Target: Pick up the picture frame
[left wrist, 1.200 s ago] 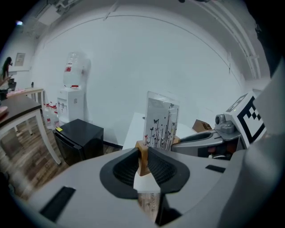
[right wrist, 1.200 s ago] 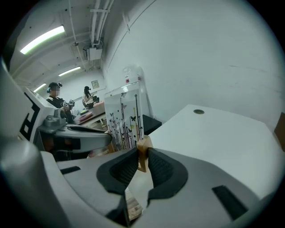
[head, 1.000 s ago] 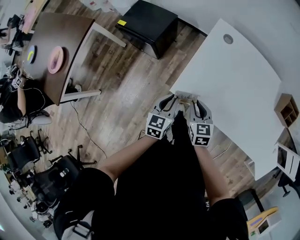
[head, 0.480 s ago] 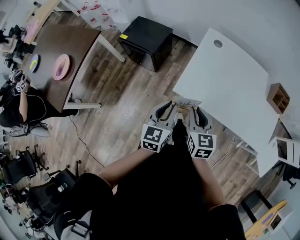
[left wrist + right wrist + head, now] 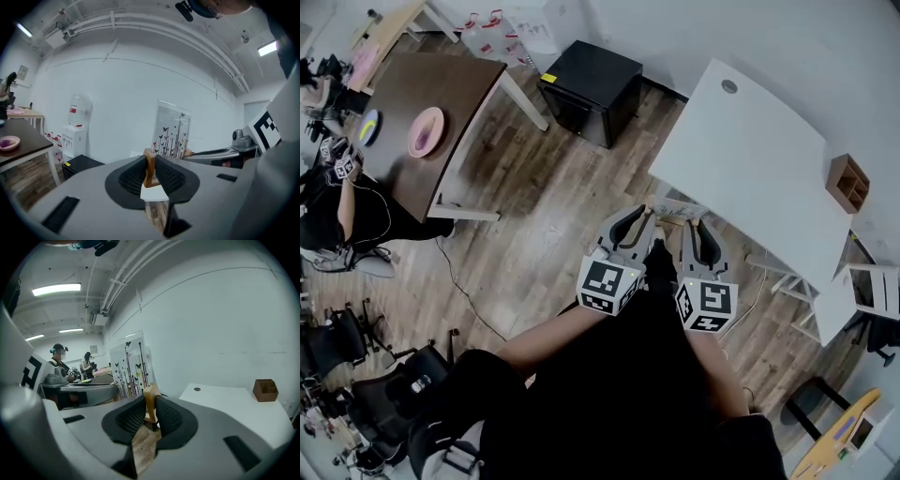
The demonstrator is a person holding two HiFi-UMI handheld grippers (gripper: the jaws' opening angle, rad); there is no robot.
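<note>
The picture frame (image 5: 673, 207) sits between the left gripper (image 5: 639, 215) and right gripper (image 5: 695, 224), just before the near edge of the table (image 5: 750, 155).

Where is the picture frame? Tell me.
Head view, centre: the picture frame is held between the left gripper and right gripper, both shut on it, just off the white table's near edge.

It was an open office workroom: left of the white table (image 5: 750, 150) stood a black cabinet (image 5: 592, 77), a brown table (image 5: 455, 89), swivel chairs (image 5: 337, 342) and a seated worker (image 5: 323, 211).
</note>
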